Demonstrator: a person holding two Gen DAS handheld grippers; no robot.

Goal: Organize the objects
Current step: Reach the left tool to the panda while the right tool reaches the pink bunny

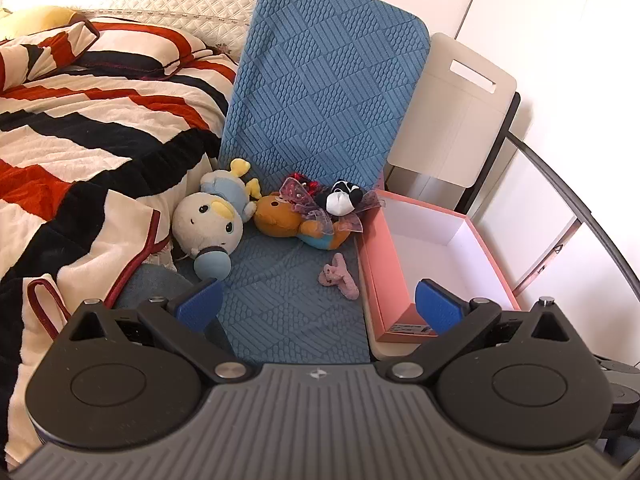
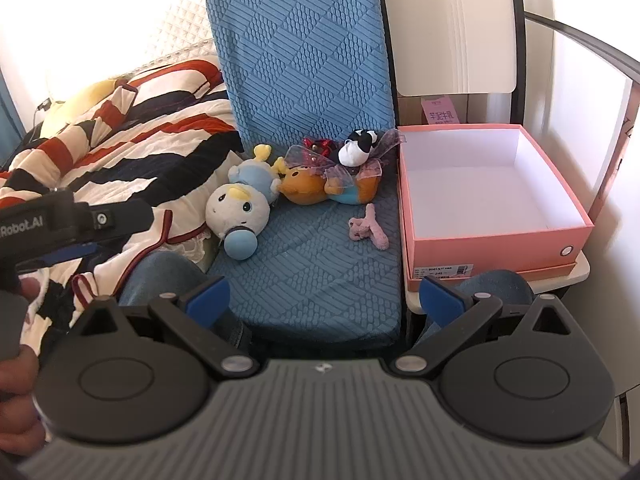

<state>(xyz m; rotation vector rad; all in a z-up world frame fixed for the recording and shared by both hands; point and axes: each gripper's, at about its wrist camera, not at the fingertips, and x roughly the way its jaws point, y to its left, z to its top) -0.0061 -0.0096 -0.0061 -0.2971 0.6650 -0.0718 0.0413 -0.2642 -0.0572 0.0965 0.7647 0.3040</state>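
Note:
Several plush toys lie on a blue cushion [image 1: 288, 300] [image 2: 320, 272]: a white-headed doll in light blue [image 1: 212, 220] [image 2: 240, 208], an orange bear [image 1: 288, 220] [image 2: 316, 186], a black-and-white plush with gauzy wings [image 1: 342, 198] [image 2: 358, 148], and a small pink plush [image 1: 339, 278] [image 2: 370, 228]. An empty pink box [image 1: 436, 248] [image 2: 492, 200] stands to their right. My left gripper [image 1: 320, 306] is open and empty, short of the toys. My right gripper [image 2: 324, 300] is open and empty, also short of them. The left gripper body [image 2: 72, 220] shows at the left of the right wrist view.
A striped red, black and white blanket [image 1: 80, 140] [image 2: 132, 132] covers the bed on the left. A second blue cushion [image 1: 324, 80] [image 2: 300, 48] stands upright behind the toys. A white board with a slot handle [image 1: 456, 108] [image 2: 456, 28] leans behind the box.

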